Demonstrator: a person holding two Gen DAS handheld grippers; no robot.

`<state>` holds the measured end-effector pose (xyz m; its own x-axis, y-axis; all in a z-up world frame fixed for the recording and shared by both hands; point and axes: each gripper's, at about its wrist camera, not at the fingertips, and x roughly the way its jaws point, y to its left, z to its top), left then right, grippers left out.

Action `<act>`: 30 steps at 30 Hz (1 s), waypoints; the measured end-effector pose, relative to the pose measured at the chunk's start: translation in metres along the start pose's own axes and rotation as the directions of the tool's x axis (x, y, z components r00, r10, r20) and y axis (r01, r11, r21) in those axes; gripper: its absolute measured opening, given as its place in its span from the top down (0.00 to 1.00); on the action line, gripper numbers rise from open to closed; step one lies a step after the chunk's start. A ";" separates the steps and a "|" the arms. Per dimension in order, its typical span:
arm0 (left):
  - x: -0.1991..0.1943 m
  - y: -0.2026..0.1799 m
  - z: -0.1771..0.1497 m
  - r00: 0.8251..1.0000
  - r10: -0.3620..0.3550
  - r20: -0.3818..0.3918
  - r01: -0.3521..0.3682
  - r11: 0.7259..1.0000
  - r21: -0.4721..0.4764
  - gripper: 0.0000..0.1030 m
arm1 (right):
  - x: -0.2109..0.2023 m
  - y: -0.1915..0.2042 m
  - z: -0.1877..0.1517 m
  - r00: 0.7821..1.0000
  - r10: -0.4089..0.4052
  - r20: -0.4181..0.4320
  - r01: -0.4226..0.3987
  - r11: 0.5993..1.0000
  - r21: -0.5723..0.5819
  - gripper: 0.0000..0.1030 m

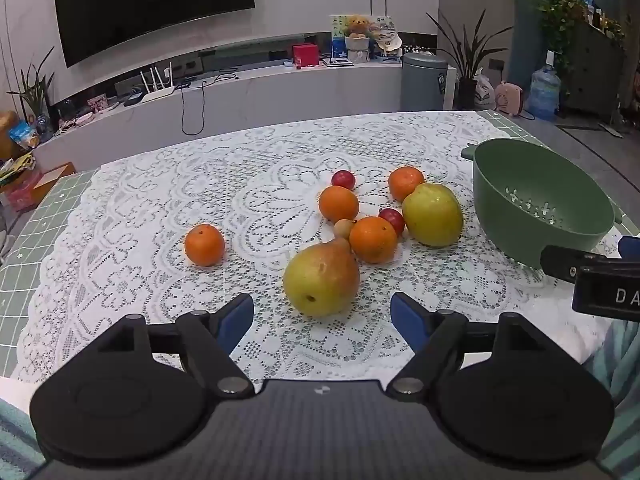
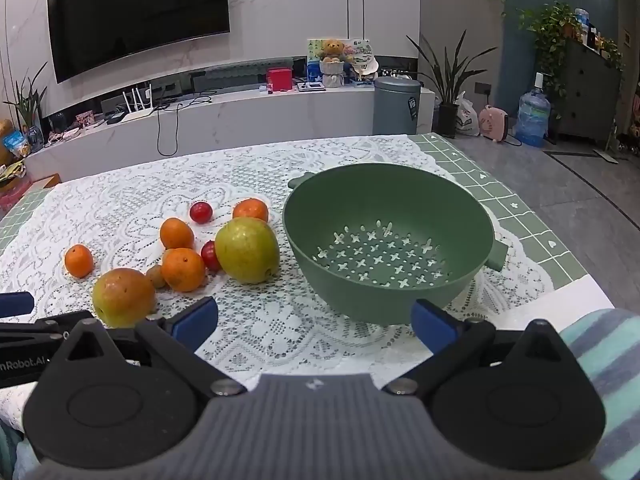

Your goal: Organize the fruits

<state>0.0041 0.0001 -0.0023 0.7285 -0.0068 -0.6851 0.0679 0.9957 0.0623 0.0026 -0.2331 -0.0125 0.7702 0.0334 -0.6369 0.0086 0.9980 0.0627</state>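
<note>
Left gripper (image 1: 322, 320): jaws spread wide, nothing between the pads; it hovers just short of the pear (image 1: 322, 278).
Right gripper (image 2: 314, 320): jaws equally wide and empty, aimed at the near wall of the green colander (image 2: 472, 216).
Fruit location: all pieces lie loose on the lace tablecloth (image 1: 160, 184), left of the colander, which holds nothing.
Cluster risk: the pear touches an orange (image 1: 373, 239), with the small brown fruit (image 1: 343, 228) just behind; closing on the pear probably nudges both.
Rolling risk: round fruit on a flat cloth likely rolls if a finger clips it; the lone orange (image 1: 204, 245) sits nearest the left edge.
Grip risk: the pear's tapered neck may slip from the flat pads.
Collision risk: both grippers sit close together.
</note>
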 end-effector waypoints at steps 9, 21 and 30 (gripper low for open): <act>0.000 0.000 0.002 1.000 0.000 -0.002 0.000 1.000 0.009 0.11 | 0.001 -0.002 -0.001 1.000 -0.007 0.003 0.007 1.000 0.006 0.04; 0.001 0.001 0.001 1.000 0.005 -0.012 -0.005 1.000 0.008 0.11 | 0.002 -0.001 -0.001 1.000 -0.006 -0.006 0.006 1.000 0.007 0.04; 0.001 0.001 0.002 1.000 0.007 -0.012 -0.007 1.000 0.008 0.11 | 0.003 -0.003 0.000 1.000 -0.008 -0.009 0.009 1.000 0.018 0.04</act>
<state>0.0059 0.0006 -0.0017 0.7207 0.0014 -0.6932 0.0682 0.9950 0.0729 0.0048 -0.2362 -0.0149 0.7642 0.0255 -0.6445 0.0268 0.9971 0.0712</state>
